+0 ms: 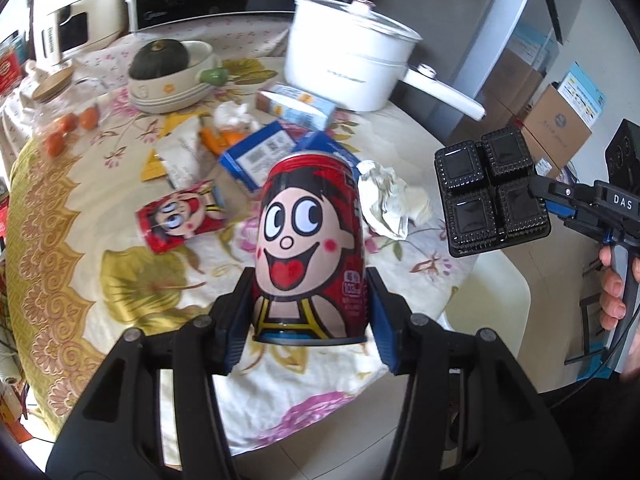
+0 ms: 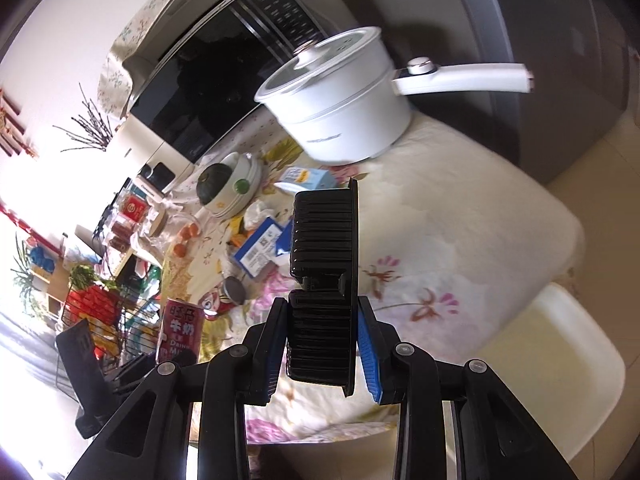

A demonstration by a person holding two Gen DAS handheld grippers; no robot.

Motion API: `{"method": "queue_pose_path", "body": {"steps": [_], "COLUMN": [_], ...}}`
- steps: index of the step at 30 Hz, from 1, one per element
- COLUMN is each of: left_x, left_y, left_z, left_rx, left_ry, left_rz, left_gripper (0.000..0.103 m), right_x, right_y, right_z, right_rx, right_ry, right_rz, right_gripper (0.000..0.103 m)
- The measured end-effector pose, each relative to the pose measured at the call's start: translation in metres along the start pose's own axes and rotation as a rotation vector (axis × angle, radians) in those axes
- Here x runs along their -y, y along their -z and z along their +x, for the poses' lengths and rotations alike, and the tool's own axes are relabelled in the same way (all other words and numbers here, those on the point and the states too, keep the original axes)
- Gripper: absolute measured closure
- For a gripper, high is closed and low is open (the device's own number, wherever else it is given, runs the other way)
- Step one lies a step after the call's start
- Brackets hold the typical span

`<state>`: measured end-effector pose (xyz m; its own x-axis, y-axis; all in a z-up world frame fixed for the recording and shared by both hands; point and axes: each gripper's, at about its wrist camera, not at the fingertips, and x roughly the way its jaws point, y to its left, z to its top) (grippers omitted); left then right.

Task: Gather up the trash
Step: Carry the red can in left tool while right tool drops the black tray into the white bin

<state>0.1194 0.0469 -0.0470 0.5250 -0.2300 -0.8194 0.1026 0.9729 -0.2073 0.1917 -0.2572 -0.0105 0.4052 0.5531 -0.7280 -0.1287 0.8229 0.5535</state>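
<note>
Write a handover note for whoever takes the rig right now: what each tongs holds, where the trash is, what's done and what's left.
Left tongs: shut on an upright red cartoon-face drink can, lifted above the table.
Right tongs: shut on a black four-cell plastic tray, held on edge off the table.
Still on the floral tablecloth: a second red can lying on its side, two crumpled tissues, a blue box, a light blue carton and wrappers.
Done: two items picked up. No bin is in view.
Left: drop both, then clear the rest. Leave the white pot and the bowl with the squash.
</note>
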Motion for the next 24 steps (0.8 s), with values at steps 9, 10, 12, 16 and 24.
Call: {"method": "queue_pose_path", "body": {"steps": [9, 10, 12, 16, 24], "left_x": [0.065, 0.073, 0.089, 0.121, 0.173], "left_y": [-0.001, 0.0, 0.002, 0.007, 0.025], "left_z": [0.028, 0.03, 0.036, 0.05, 0.076], "left_rx": [-0.022, -0.023, -0.027, -0.044, -0.088], "left_ry": [0.047, 0.054, 0.068, 0.091, 0.127], "left_rz": [0.1, 0.112, 0.142, 0.196, 0.293], "left_gripper": [0.049, 0.049, 0.049, 0.049, 0.049], "right_x": [0.053, 0.059, 0.07, 0.095, 0.146], "right_y": [0.011, 0.013, 0.017, 0.029, 0.053], "right_z": [-0.039, -0.043, -0.047, -0.05, -0.045], "right_rx": [0.022, 0.021, 0.007, -0.033, -0.13], "right_ry": [0.032, 0.045, 0.073, 0.128, 0.274], "right_rz": [0.054, 0.055, 0.06, 0.092, 0.13], "right_gripper": [0.069, 0.069, 0.069, 0.069, 0.069]}}
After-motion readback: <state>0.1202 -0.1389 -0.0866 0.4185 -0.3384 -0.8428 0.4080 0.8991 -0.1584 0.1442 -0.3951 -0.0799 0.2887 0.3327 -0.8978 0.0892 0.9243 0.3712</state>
